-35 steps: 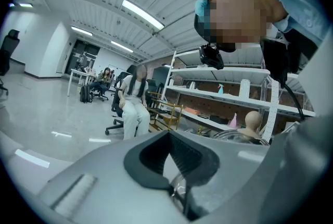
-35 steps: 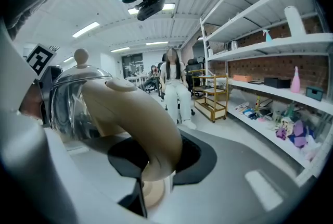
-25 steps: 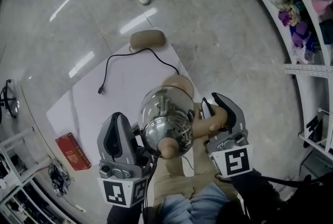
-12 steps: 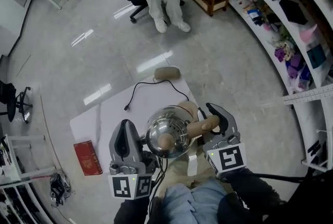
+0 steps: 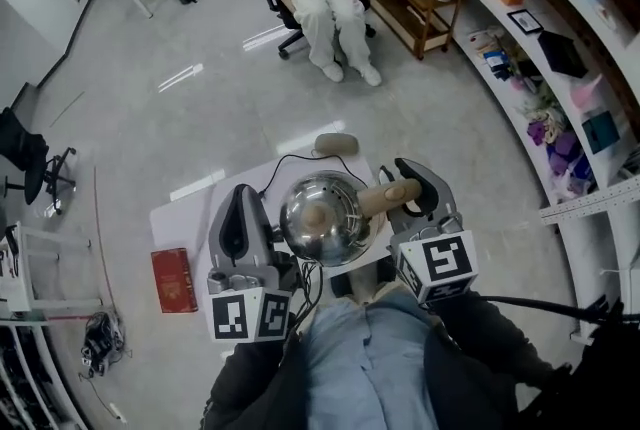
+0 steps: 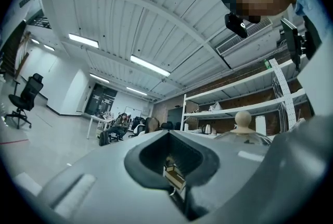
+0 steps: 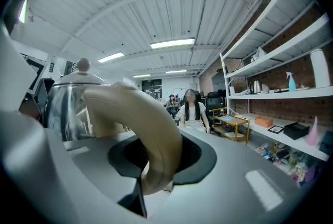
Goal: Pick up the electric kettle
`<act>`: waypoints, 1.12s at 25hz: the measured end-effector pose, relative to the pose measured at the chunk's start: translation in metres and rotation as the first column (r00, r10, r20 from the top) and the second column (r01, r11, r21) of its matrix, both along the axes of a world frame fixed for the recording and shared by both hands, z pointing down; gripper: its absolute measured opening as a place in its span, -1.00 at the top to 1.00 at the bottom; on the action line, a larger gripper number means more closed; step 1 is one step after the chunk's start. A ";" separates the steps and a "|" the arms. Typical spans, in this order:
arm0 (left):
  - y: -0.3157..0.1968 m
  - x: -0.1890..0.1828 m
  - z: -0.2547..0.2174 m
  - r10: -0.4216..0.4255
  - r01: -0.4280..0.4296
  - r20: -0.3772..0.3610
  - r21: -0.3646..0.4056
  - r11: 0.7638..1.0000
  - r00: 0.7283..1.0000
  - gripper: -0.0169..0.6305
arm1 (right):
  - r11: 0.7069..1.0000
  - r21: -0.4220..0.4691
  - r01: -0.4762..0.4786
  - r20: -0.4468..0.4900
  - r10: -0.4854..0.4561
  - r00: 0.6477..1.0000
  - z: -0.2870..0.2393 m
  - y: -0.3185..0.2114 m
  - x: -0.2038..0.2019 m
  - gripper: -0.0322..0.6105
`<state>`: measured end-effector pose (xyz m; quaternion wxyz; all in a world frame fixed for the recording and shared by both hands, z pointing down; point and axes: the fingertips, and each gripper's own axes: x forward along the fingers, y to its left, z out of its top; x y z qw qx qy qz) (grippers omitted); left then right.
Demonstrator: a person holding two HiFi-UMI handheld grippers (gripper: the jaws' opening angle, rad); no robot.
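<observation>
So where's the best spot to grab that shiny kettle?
By the tan handle, coming at the kettle from the person's right. It sticks out sideways as a curved bar that jaws can close around; the round steel body looks too wide and slippery. The right gripper holds it there.

Grey claws bear marker cubes; black sleeves.

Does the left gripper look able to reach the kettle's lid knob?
Probably yes: the left gripper is empty beside the electric kettle, and the lid knob is uncovered; its shut jaws must open.
</observation>
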<state>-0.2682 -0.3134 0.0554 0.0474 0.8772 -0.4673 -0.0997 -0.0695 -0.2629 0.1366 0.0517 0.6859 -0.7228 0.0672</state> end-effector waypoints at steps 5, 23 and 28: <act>0.005 -0.010 -0.010 -0.010 0.011 -0.020 0.008 1.000 1.000 0.95 | 1.000 0.026 0.005 -0.027 -0.005 1.000 -0.020 0.002 -0.007 0.53; -0.009 -0.013 -0.018 -0.027 0.028 -0.038 0.023 0.999 0.999 0.95 | 0.999 0.041 0.014 -0.054 -0.012 0.998 -0.033 -0.015 -0.007 0.54; -0.011 -0.012 -0.018 -0.033 0.034 -0.036 0.020 0.999 0.999 0.95 | 0.999 0.045 0.014 -0.043 -0.012 0.999 -0.032 -0.019 -0.006 0.54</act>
